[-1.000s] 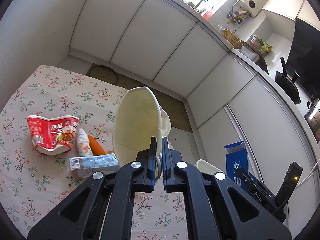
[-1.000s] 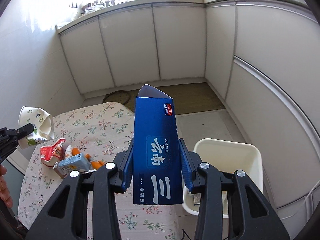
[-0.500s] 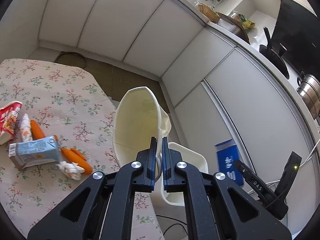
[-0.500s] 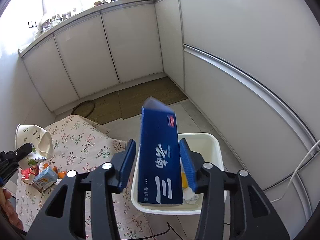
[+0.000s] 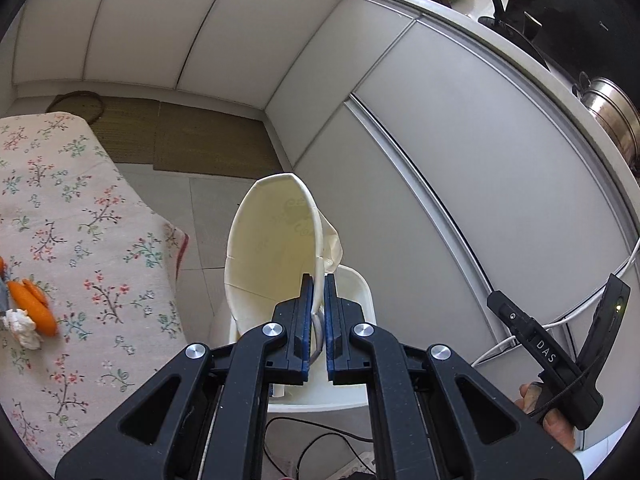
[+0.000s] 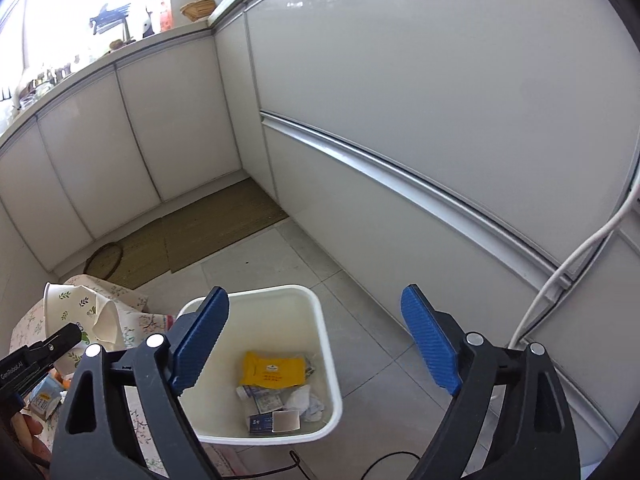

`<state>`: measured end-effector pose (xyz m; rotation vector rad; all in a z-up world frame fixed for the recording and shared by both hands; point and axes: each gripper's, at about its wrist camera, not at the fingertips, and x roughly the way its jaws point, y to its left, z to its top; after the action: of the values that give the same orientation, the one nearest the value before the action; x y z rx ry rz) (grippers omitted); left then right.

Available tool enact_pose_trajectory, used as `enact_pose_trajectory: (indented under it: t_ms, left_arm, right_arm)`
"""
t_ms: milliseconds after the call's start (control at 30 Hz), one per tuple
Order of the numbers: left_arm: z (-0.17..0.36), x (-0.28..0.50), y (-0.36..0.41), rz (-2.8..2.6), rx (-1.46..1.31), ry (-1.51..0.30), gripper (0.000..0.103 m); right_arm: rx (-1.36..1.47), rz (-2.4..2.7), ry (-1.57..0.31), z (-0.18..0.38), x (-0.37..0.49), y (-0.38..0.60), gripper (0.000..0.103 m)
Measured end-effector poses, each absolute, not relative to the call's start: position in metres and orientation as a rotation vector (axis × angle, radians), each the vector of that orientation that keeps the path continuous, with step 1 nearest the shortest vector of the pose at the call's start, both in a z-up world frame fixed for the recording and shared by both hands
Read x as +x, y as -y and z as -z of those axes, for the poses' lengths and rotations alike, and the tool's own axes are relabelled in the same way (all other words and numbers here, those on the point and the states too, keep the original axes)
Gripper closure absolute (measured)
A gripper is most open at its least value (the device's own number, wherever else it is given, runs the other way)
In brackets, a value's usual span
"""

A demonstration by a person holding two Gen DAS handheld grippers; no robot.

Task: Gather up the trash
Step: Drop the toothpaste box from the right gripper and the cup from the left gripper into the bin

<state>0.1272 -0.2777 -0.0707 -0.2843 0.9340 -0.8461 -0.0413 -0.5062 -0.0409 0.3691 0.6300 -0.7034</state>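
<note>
Since a second ago both hands have swung from the flowered tablecloth toward the white waste bin, and the blue carton has left the right gripper: its jaws are opening, nothing between the blue pads. That carton now looks to be the blue-sided box lying at the bin's near wall, beside a yellow packet and crumpled paper.

Left gripper: jaws pressed together on the rim of the crushed paper cup, held tilted, mouth toward the camera, hanging over the bin's rim.

Step in hand: right-hand drop done, left-hand drop pending. Next move, as I judge it: bring the cup fully above the bin's opening, then spread the jaws.

Carrot pieces and a paper wad remain on the cloth.
</note>
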Motion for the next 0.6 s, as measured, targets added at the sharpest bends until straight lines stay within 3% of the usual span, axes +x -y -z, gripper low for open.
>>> enact_pose_trajectory:
  t_ms: [600]
  left_arm:
    - [0.094,0.114,0.359,0.898,-0.057,-0.938,0.097]
  right_arm:
    - [0.357,0.823,-0.675,0.057,-0.069,0.540,0.017]
